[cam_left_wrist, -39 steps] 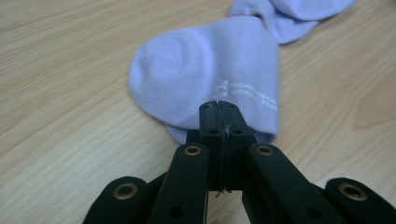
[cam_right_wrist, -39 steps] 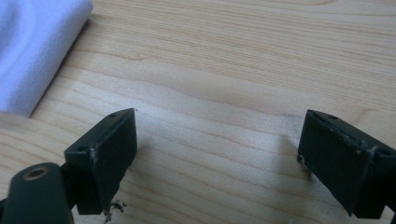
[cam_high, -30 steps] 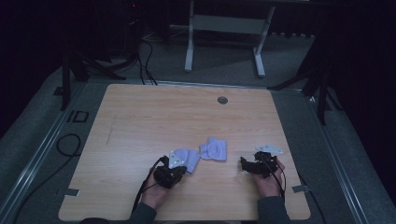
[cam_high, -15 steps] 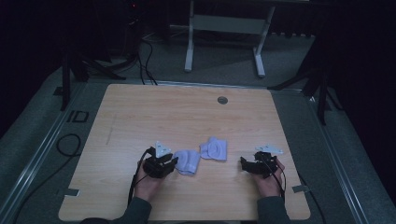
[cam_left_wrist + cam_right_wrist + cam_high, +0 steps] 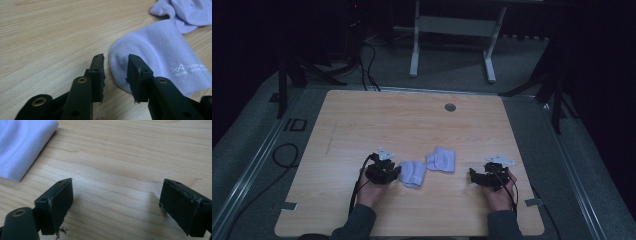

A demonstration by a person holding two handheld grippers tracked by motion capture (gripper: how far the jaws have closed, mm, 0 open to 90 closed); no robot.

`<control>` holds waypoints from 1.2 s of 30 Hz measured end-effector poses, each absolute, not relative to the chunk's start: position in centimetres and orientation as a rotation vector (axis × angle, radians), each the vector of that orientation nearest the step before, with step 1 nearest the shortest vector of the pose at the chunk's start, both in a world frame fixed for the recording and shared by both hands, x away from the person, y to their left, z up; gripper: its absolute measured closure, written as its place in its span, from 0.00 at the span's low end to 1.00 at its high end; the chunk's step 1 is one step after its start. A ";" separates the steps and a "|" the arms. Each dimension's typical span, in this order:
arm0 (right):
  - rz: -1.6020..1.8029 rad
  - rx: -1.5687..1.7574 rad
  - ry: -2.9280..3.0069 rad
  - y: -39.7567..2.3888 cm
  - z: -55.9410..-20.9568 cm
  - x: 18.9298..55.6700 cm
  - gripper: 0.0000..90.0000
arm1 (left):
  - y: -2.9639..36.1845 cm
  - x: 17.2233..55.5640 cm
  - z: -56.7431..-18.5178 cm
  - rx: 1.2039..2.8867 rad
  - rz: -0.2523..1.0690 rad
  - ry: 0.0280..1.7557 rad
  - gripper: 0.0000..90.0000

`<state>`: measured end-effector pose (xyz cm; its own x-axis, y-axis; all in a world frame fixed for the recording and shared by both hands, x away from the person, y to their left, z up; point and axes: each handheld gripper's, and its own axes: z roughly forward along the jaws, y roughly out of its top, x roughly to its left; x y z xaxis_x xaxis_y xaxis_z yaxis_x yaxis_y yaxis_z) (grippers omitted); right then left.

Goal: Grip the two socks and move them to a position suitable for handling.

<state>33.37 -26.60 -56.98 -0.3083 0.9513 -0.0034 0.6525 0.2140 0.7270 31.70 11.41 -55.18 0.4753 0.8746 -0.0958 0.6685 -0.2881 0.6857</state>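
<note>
Two pale lilac socks lie on the wooden table (image 5: 412, 125). The nearer sock (image 5: 412, 173) (image 5: 160, 57) is flat, with white lettering on it. The other sock (image 5: 441, 160) (image 5: 185, 12) lies just beyond it. My left gripper (image 5: 393, 172) (image 5: 115, 60) is open; its jaws have just been opening. The nearer sock's rounded end lies just ahead of the tips, and the pads press on nothing. My right gripper (image 5: 476, 176) (image 5: 116, 187) stands wide open over bare wood, to the right of the socks. A sock's corner (image 5: 22, 145) shows at the upper left of the right gripper view.
A round grey grommet (image 5: 450, 107) sits near the table's far edge. A black cable (image 5: 282, 155) loops on the floor at the left. White frame legs (image 5: 414, 45) stand beyond the table. Tape tabs (image 5: 287, 205) mark the near corners.
My left gripper has let go of the nearer sock and drawn back to the left. The sock now lies flat. The right hand has kept still.
</note>
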 end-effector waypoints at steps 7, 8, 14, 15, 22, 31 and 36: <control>0.876 1.481 2.040 -26.6 -57.0 33.4 0.13 | 10.9 31.6 -55.6 2.090 0.419 1.254 0.86; 0.877 1.481 2.040 -26.6 -57.0 33.4 0.13 | 10.8 31.6 -55.7 2.091 0.414 1.248 0.89; 0.877 1.481 2.040 -26.6 -57.0 33.4 0.13 | 10.8 31.5 -55.4 2.094 0.397 1.234 0.99; 0.877 1.481 2.040 -26.6 -57.0 33.4 0.13 | 10.9 31.4 -55.3 2.087 0.391 1.234 0.99; 0.877 1.481 2.040 -26.6 -57.0 33.4 0.13 | 11.4 31.0 -53.7 2.038 0.377 1.209 0.99; 0.876 1.481 2.040 -26.6 -57.0 33.4 0.13 | 10.5 30.4 -51.3 2.007 0.363 1.132 0.99; 0.876 1.481 2.040 -26.6 -57.0 33.4 0.13 | 9.5 30.1 -50.1 2.003 0.361 1.087 0.99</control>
<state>33.37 -26.60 -56.98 -0.3084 0.9512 -0.0034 0.6524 0.2142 0.7269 30.10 9.45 -50.14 0.5883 0.7994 -0.1217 0.5677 -0.3011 0.7662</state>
